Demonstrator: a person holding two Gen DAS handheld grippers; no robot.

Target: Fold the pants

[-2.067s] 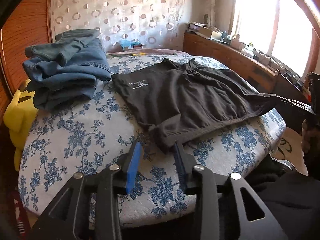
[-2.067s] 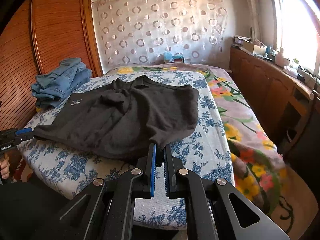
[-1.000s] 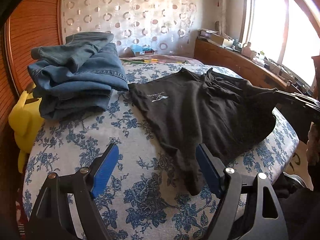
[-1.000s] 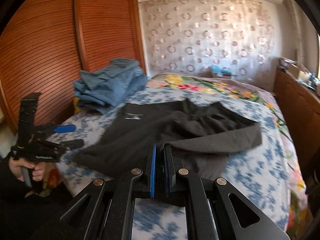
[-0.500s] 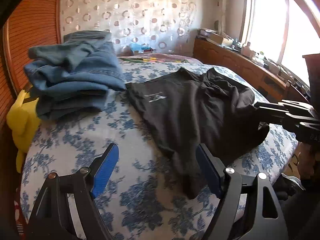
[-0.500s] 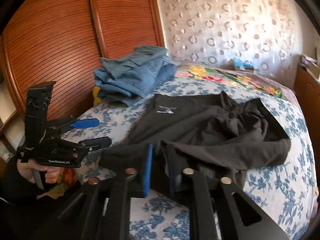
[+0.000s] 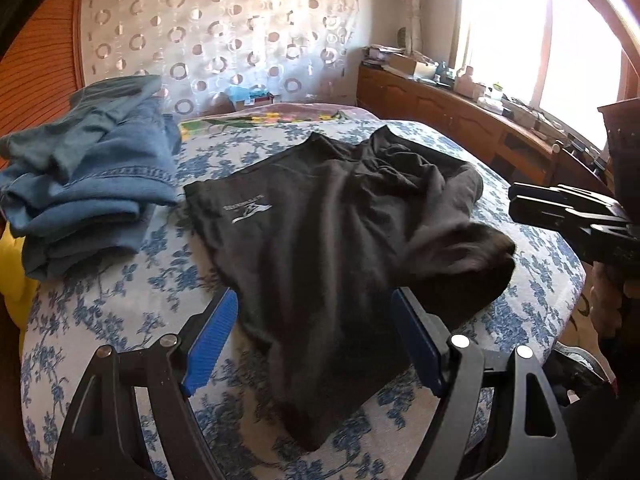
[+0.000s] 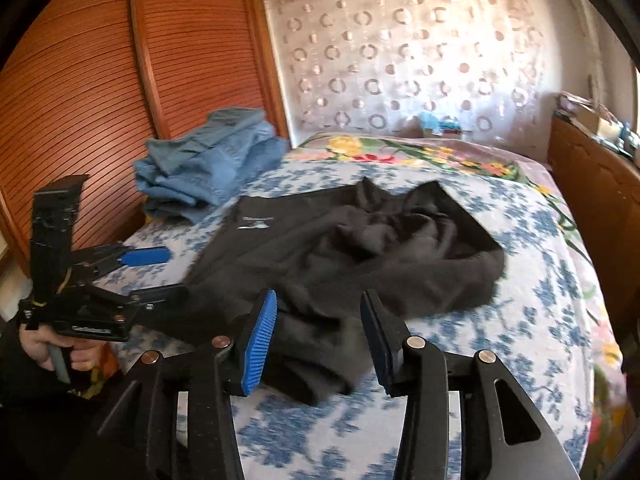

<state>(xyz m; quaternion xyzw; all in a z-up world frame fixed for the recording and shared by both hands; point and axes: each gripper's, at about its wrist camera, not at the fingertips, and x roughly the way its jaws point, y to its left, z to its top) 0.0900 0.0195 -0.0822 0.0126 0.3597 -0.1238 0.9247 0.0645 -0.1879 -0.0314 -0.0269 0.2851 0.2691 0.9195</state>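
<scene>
Black pants with a small white logo lie on the blue-flowered bed, one half folded over the other, loosely rumpled at the far side; they also show in the right wrist view. My left gripper is open and empty, its blue pads either side of the near hem. My right gripper is open and empty just above the folded edge at the bed's front. Each gripper shows in the other's view: the left one and the right one.
A stack of folded blue jeans sits at the bed's far left, also in the right wrist view. A wooden slatted wardrobe stands left. A wooden sideboard with clutter runs under the window. Something yellow lies beside the bed.
My right gripper carried one pant half across onto the other, then opened and let it go. My left gripper opened earlier and stays open near the hem.
</scene>
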